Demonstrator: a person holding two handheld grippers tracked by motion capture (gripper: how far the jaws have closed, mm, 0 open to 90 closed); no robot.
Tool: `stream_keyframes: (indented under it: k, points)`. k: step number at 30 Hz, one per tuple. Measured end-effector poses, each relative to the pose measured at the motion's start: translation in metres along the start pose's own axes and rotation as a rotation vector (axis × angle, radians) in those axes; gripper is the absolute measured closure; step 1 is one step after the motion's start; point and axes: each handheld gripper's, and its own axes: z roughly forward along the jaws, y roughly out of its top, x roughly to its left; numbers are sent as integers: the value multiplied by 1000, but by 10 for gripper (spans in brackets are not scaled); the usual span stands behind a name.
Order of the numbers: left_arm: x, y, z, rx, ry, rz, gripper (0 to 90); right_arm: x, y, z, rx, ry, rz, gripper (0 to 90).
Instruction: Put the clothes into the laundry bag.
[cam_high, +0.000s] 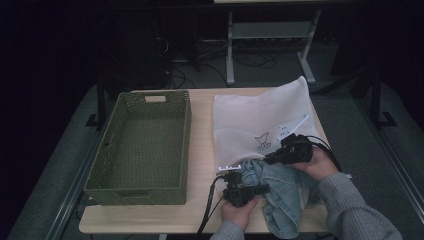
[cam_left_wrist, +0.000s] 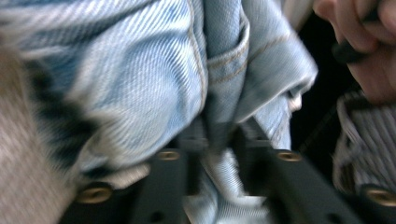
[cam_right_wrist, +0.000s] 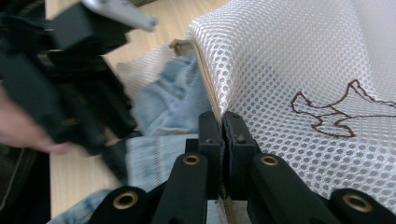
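Note:
A light blue denim garment (cam_high: 285, 195) lies bunched at the table's front right, its top end at the mouth of a white mesh bag (cam_high: 255, 117) with a brown bird outline. My left gripper (cam_high: 264, 188) is shut on a fold of the denim (cam_left_wrist: 140, 70), which is pinched between the jaws in the left gripper view. My right gripper (cam_high: 271, 159) is shut on the mesh bag's rim (cam_right_wrist: 212, 93) and holds the mouth up. In the right gripper view, denim (cam_right_wrist: 173, 98) shows inside the opening and the left gripper (cam_right_wrist: 70, 84) is blurred at left.
An empty green woven basket (cam_high: 135, 195) stands on the left half of the wooden table (cam_high: 202, 130). Cables trail off the front edge. A metal table frame and wires stand on the dark floor behind. A grey-sleeved hand (cam_left_wrist: 364, 46) is close on the right.

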Motion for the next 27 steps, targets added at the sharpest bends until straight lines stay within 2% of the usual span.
stream_keyframes:
  k: [3, 6, 7, 9, 10, 13, 15, 17, 18, 20, 22, 24, 27]
  points:
    - [-2, 6, -2, -32, 3, 20, 850, 4, 1, -2, 0, 3, -17, 868]
    - [-9, 19, -13, -110, -36, 23, 858, 9, 4, -9, -7, 16, -26, 870]
    - [-9, 19, -13, -110, -36, 23, 858, 9, 4, -9, -7, 16, -26, 870]
    - [-11, 30, -21, -145, -22, 45, 858, 11, 5, -13, -18, 14, -35, 869]
    - [-10, 30, -21, -138, -18, 44, 855, 10, 6, -15, -32, 15, -27, 867]
    - [-2, 25, -19, -120, -11, 39, 823, 7, 4, -12, -19, 8, -14, 838]
    - [3, 20, -20, -107, -4, 39, 763, 5, 1, -10, -6, 1, -3, 748]
    - [5, 16, -24, -98, -12, 41, 719, 4, -3, -11, 15, -10, -7, 702]
    - [5, 13, -26, -94, -17, 48, 676, 3, -6, -13, 22, -34, -8, 678]
    - [2, 10, -30, -89, -34, 53, 576, 0, -13, -15, 27, -49, 4, 679]
    - [-4, 3, -31, -55, -26, 64, 443, -4, -19, -16, 25, -54, 22, 708]
    - [-8, -8, -29, -9, -5, 73, 379, -4, -22, -13, 26, -60, 25, 770]
    - [-3, -15, -13, 53, -23, 25, 372, -4, -22, -7, 42, -59, 24, 844]
